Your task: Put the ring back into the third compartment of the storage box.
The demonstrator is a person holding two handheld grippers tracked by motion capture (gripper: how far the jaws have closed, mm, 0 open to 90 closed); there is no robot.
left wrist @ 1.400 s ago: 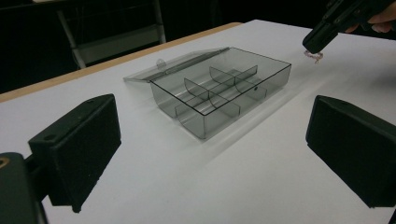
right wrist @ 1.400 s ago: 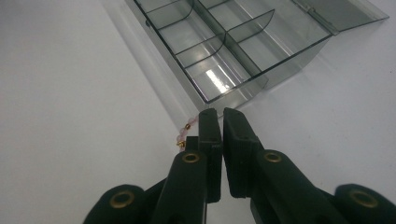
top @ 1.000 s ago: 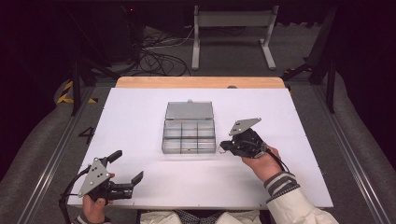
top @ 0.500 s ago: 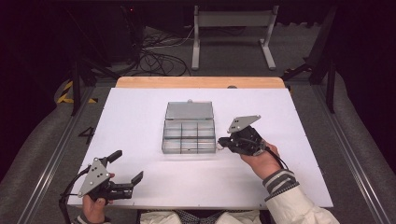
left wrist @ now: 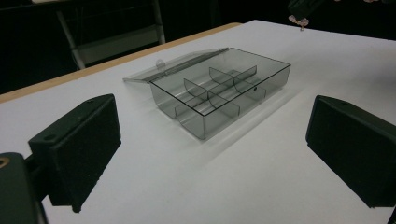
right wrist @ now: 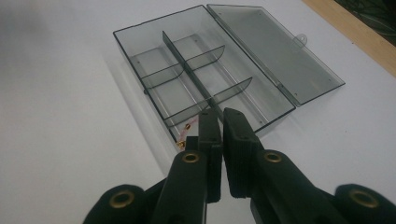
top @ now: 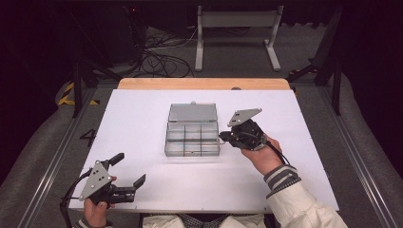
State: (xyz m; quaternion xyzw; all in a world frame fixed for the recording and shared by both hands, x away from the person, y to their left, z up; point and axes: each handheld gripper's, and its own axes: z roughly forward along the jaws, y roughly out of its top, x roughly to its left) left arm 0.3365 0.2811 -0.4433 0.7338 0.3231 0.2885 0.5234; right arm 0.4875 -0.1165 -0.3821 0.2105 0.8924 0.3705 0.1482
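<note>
Right gripper view: box [right wrist: 205, 79] just beyond right hand-held gripper [right wrist: 221, 122].

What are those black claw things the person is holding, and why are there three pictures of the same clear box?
Those are grippers: hand-held tools with two black jaws that pinch, like big tweezers. The person holds one in each hand.

One picture comes from a camera up high, looking down on the white table. The other two come from little cameras riding on each gripper, so you look along its jaws.

On the table sits a clear plastic box with dividers inside and its lid folded open flat.

The left gripper waits near the table's front edge, jaws wide apart, holding nothing. The right gripper is at the box's edge, jaws nearly closed on something tiny, pinkish with gold bits. It is too small to say what it is.
</note>
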